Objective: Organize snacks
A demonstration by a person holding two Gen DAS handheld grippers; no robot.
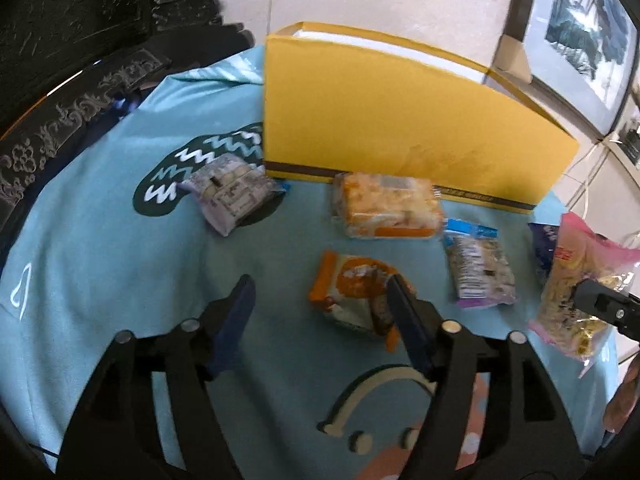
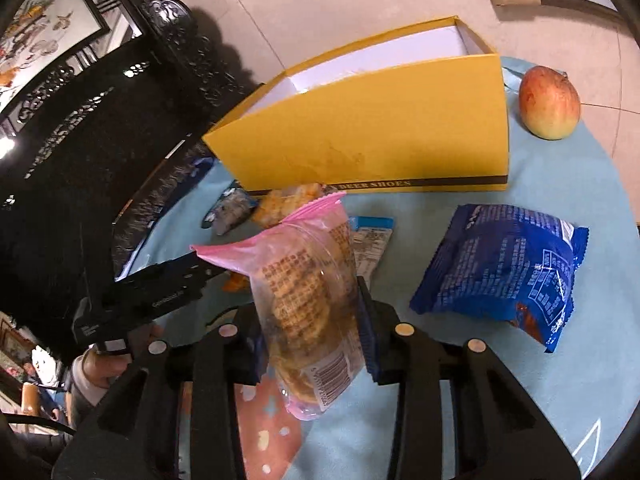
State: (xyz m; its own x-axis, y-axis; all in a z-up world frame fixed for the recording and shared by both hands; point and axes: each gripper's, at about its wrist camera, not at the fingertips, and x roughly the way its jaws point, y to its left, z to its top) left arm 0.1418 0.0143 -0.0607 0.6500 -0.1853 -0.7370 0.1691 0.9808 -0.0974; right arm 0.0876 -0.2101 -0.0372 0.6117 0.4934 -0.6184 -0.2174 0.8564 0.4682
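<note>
A yellow shoe box (image 1: 400, 120) stands open at the back of the table; it also shows in the right wrist view (image 2: 360, 132). My right gripper (image 2: 308, 320) is shut on a pink-edged clear bag of waffle biscuits (image 2: 308, 288) and holds it above the cloth; the bag also shows in the left wrist view (image 1: 576, 280). My left gripper (image 1: 320, 304) is open and empty, just above an orange snack pack (image 1: 352, 292). A second orange pack (image 1: 384, 212), a purple pack (image 1: 232, 196) and a blue-topped pack (image 1: 476, 268) lie before the box. A blue bag (image 2: 504, 264) lies at the right.
A light blue cloth (image 1: 100, 240) covers the round table. A mango (image 2: 550, 102) sits beside the box's right end. Dark carved furniture (image 1: 80, 40) stands at the left. Framed pictures (image 1: 580, 32) lean on the tiled floor beyond.
</note>
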